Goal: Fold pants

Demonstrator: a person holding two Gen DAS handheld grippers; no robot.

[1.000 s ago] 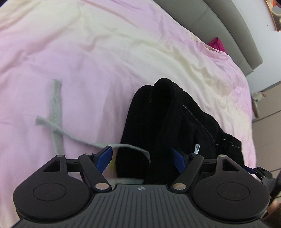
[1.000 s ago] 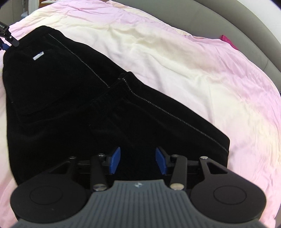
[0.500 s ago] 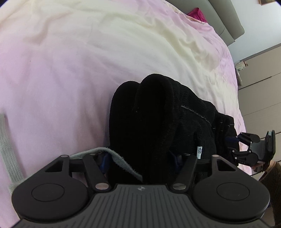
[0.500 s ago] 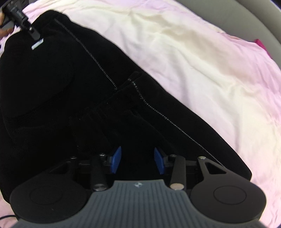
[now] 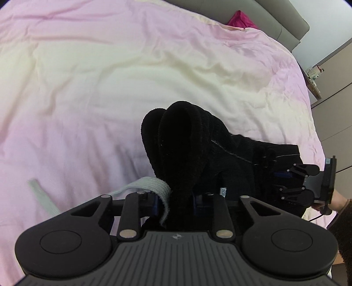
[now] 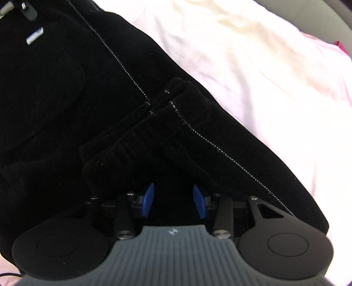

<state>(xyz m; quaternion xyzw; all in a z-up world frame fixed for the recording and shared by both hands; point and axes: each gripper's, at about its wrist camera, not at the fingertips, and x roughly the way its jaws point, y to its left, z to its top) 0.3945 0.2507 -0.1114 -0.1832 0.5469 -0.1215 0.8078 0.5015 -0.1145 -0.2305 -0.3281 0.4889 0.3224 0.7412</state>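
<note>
The black pants [image 5: 189,140] lie on the pink and cream bedspread [image 5: 110,66]. My left gripper [image 5: 176,203] is shut on a bunched fold of the pants, and their grey drawstring [image 5: 154,184] drapes over its left finger. My right gripper [image 6: 173,200] is open, its blue pads over the black fabric [image 6: 88,88] by the folded leg hems [image 6: 176,99]. It also shows in the left wrist view [image 5: 308,184] at the far end of the pants.
A grey headboard [image 5: 264,19] and a magenta cloth [image 5: 242,19] are at the far edge of the bed. Beige cabinet fronts [image 5: 336,92] stand to the right. A white label [image 6: 34,37] shows on the pants.
My left gripper closed from open onto the pants fold and raised it, catching the drawstring. My right gripper moved in closer over the leg hems, still open.
</note>
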